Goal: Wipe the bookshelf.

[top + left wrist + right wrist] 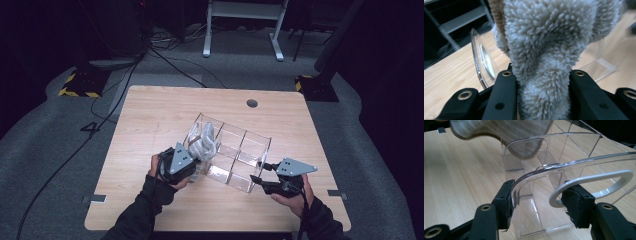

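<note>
A clear plastic box (235, 150) with several compartments stands on the wooden table (150, 115). My left gripper (196, 158) is shut on a fluffy grey-white cloth (204, 142), which hangs over the box's left end. In the left gripper view the cloth (549, 50) is squeezed between the black jaws of the left gripper (543, 75), and a curved clear wall (480, 62) lies behind it. My right gripper (537, 195) clamps the box's near right end: one pad is on the clear wall (564, 152), the other on a white loop handle (599, 177). From above, the right gripper (259, 171) meets the box's corner.
A round cable hole (252, 103) sits near the table's far edge. On the grey floor beyond stand a white desk frame (245, 20), a yellow-and-black striped base (80, 82) and loose cables (165, 55). Small metal brackets (95, 199) sit at the table's near corners.
</note>
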